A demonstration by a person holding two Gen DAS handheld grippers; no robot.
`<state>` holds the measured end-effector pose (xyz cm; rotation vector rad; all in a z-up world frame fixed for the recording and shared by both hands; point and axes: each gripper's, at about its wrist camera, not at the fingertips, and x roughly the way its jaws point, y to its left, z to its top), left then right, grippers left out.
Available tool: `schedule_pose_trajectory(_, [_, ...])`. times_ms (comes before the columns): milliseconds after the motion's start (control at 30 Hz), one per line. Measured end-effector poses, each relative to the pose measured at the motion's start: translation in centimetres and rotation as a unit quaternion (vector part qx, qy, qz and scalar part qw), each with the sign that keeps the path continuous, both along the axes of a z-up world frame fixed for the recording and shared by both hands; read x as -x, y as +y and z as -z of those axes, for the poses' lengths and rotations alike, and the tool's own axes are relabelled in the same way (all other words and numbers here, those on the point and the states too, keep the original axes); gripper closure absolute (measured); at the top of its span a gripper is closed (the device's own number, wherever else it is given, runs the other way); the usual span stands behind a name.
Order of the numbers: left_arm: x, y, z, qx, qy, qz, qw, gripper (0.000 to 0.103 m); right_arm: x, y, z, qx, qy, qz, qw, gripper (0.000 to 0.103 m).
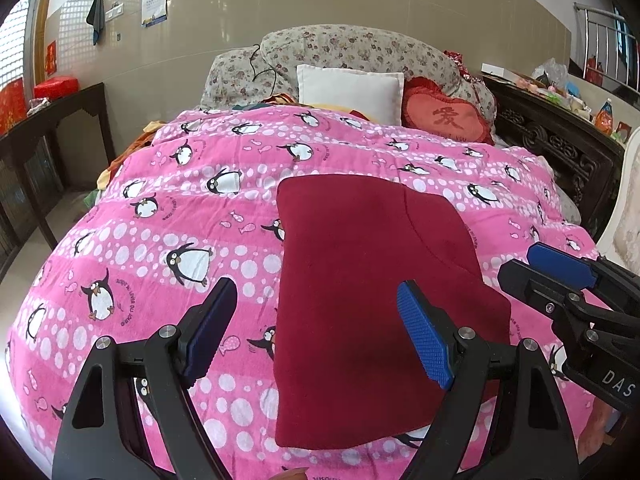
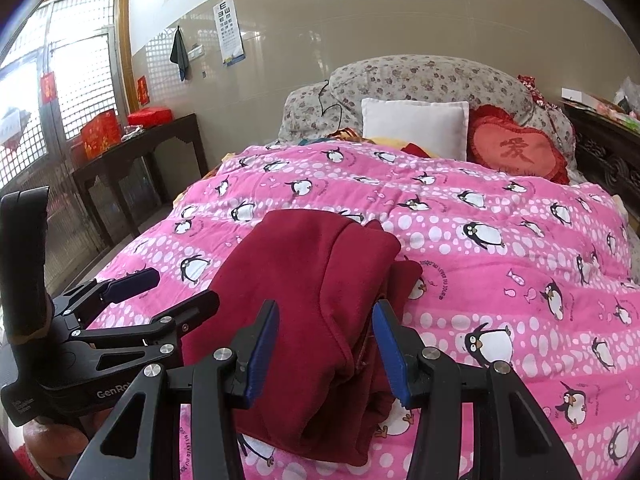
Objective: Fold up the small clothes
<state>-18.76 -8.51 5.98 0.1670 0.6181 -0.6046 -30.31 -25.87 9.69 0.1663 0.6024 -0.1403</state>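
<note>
Hovering over the folded red garment (image 1: 360,280) — both grippers open, empty.

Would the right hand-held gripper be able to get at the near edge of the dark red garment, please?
Probably yes: the right hand-held gripper stands open just above the dark red garment, and nothing lies between them.

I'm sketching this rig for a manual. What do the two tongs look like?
Both tongs are black, angular frames with silver round bolts at the pivots and blue ribbed pads inside the fingers. The left tongs carry white "GenRo..." lettering on the body; the right tongs show white "DAS". No cables visible.
</note>
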Motion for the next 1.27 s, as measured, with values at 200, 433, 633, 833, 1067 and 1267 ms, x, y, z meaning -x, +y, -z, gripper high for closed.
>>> schedule_pose_trajectory(200, [-0.1, -0.1, 0.1, -0.001, 0.002, 0.001, 1.0, 0.021, -0.1, -0.1, 0.2, -0.005, 0.004, 0.0, 1.0, 0.056])
schedule_pose_trajectory(433, [-0.2, -0.3, 0.2, -0.005, 0.004, 0.004, 1.0, 0.021, -0.2, -0.2, 0.3, -0.006, 0.006, 0.0, 1.0, 0.056])
schedule_pose_trajectory(633, [-0.2, -0.5, 0.4, -0.007, 0.004, 0.007, 0.9999, 0.021, -0.2, -0.1, 0.5, -0.003, 0.006, -0.002, 1.0, 0.056])
schedule_pose_trajectory(833, [-0.1, -0.5, 0.4, 0.001, 0.004, 0.009, 1.0, 0.021, -0.2, -0.1, 0.6, -0.005, 0.006, -0.002, 1.0, 0.056])
schedule_pose_trajectory(1067, [-0.1, -0.4, 0.3, 0.002, -0.012, 0.01, 0.9999, 0.021, -0.1, -0.3, 0.9, -0.013, 0.009, -0.002, 1.0, 0.056])
schedule_pose_trajectory(1267, [-1.0, 0.5, -0.2, 0.006, -0.015, 0.013, 0.9998, 0.021, 0.1, -2.7, 0.9, -0.037, 0.008, 0.011, 0.999, 0.056])
